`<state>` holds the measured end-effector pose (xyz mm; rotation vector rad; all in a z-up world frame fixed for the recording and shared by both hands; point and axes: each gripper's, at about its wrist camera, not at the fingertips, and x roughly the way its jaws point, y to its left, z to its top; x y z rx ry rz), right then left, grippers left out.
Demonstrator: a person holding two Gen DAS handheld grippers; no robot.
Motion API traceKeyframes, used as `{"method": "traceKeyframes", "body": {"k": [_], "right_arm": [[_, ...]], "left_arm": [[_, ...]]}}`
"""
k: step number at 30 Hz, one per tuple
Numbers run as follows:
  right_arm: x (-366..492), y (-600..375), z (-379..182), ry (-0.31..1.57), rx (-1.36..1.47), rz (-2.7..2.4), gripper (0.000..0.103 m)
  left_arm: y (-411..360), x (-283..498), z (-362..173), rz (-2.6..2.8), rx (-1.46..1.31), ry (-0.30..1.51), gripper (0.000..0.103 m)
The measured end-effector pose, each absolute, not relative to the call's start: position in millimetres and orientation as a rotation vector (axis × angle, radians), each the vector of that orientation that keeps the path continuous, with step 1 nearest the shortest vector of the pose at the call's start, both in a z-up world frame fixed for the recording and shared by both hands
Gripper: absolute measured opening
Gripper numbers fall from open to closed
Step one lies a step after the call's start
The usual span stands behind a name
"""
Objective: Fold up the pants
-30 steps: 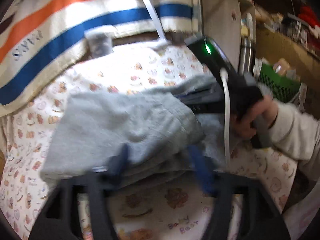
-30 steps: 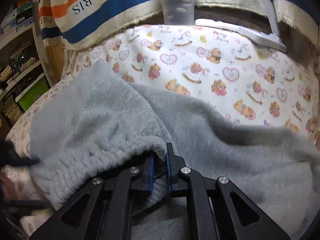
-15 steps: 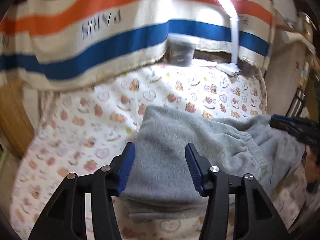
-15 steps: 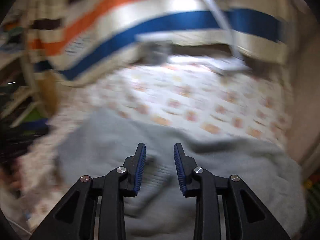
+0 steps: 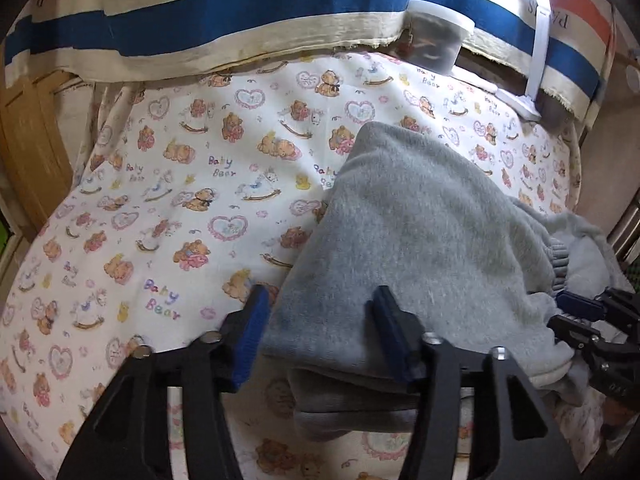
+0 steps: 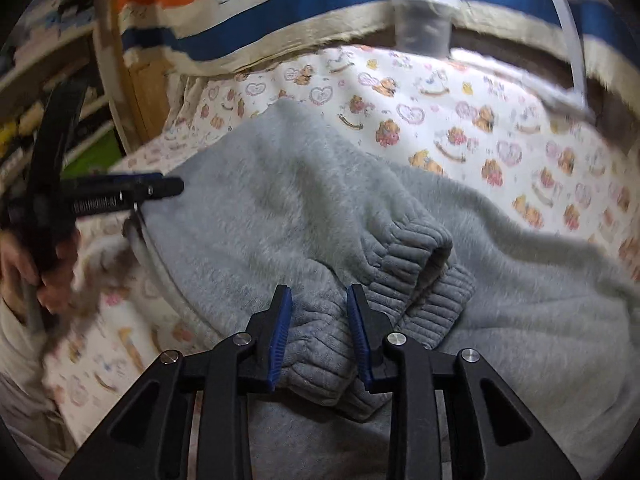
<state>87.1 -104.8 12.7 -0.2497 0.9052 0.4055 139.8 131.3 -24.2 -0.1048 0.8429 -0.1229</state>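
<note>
Grey fleece pants [image 5: 420,232] lie folded in layers on a bear-print sheet [image 5: 160,200]. My left gripper [image 5: 320,328] hovers over the near left corner of the fold. Its jaws are opening, the fabric lies under the gap, and the pads do not press on it. In the right wrist view the ribbed cuffs [image 6: 416,248] rest on top of the pants [image 6: 280,184]. My right gripper [image 6: 319,332] stands over them with its blue pads apart, gripping nothing. It also shows at the right edge of the left wrist view as the right gripper [image 5: 580,312].
A striped blanket [image 5: 240,8] hangs along the back, with a clear plastic jar [image 5: 436,40] and a white lamp [image 5: 532,60] in front of it. A wooden frame [image 5: 24,152] borders the sheet on the left. A hand [image 6: 52,280] holds the left gripper [image 6: 132,192].
My right gripper let go of the ribbed hem and opened. My left gripper swung over to the left end of the folded pants; its jaws narrowed, then widened.
</note>
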Motion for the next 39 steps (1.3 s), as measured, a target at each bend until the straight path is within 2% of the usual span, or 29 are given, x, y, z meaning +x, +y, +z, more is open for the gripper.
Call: {"method": "traceKeyframes", "body": {"k": [2,6,8,9,10,12,17,19,20,24,26,27,28,34,39], "right_arm": [[91,-98,18,0.92,-0.294,0.401,0.03],[121,-107,56,0.933,-0.14,0.449,0.03],[139,-105,77,0.901,-0.09,0.483,0.051],[150,-99,86,0.89,-0.092,0.502,0.074],[160,-94,93,0.874,-0.099,0.513,0.078],[186,-78,102,0.859,-0.108,0.527,0.078],[261,-21,82,1.009,-0.181,0.561,0.078],[294,-3,59,1.094,-0.195,0.52,0.078],[309,3,46,1.155,-0.174,0.523,0.078],[336,19,-2,1.355,-0.101,0.595,0.078],[334,29,-21,1.387,-0.174,0.575,0.065],[330,30,-24,1.373,-0.147,0.568,0.039],[326,30,-22,1.351,-0.108,0.56,0.019],[303,55,18,1.128,-0.189,0.519,0.014],[288,84,79,0.95,-0.219,0.608,0.009]], "left_arm": [[132,142,-25,-0.135,-0.094,0.859,0.082],[141,149,-29,-0.169,-0.148,0.897,0.083],[145,155,-34,-0.194,-0.193,0.923,0.083],[147,158,-37,-0.204,-0.215,0.936,0.083],[149,160,-39,-0.215,-0.244,0.947,0.083],[153,162,-44,-0.235,-0.292,0.961,0.083],[161,164,-53,-0.28,-0.377,0.973,0.083],[164,162,-54,-0.301,-0.408,0.967,0.077],[163,161,-54,-0.334,-0.422,0.967,0.057],[151,155,-48,-0.336,-0.347,0.935,0.041],[148,154,-46,-0.32,-0.332,0.927,0.031],[147,153,-45,-0.313,-0.325,0.924,0.027],[145,152,-42,-0.301,-0.311,0.919,0.025],[140,139,-10,-0.237,-0.219,0.838,0.021],[160,112,29,-0.207,-0.19,0.756,0.021]]}}
